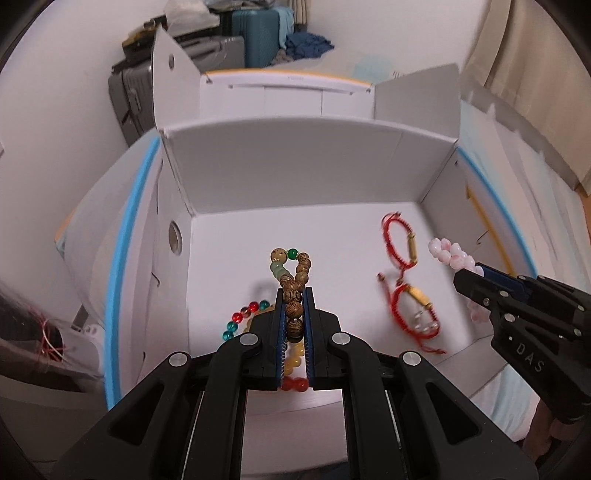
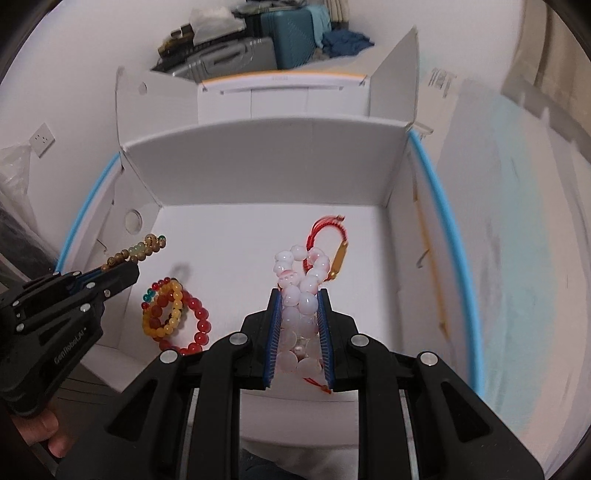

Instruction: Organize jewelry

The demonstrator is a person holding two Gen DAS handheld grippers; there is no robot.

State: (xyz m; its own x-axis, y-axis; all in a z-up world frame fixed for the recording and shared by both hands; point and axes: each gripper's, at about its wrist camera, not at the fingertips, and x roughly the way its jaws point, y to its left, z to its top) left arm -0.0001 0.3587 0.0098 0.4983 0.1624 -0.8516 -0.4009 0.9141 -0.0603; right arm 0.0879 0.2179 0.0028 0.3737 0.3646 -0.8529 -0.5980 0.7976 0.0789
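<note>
Both grippers hover over an open white cardboard box (image 1: 295,166). My left gripper (image 1: 294,295) is shut on a brown wooden bead bracelet (image 1: 293,273) with green beads at its tip; it also shows in the right wrist view (image 2: 140,251). My right gripper (image 2: 300,295) is shut on a pink-white bead bracelet (image 2: 301,269), which also shows in the left wrist view (image 1: 450,254). On the box floor lie two red cord bracelets (image 1: 406,280) at the right, and red, yellow and multicoloured bead bracelets (image 2: 173,314) at the left.
The box (image 2: 266,166) has raised flaps and sits on a white surface with a blue curved stripe (image 2: 443,206). A white appliance (image 2: 280,92) stands behind it. Suitcases (image 1: 255,33) and clothes are stacked further back.
</note>
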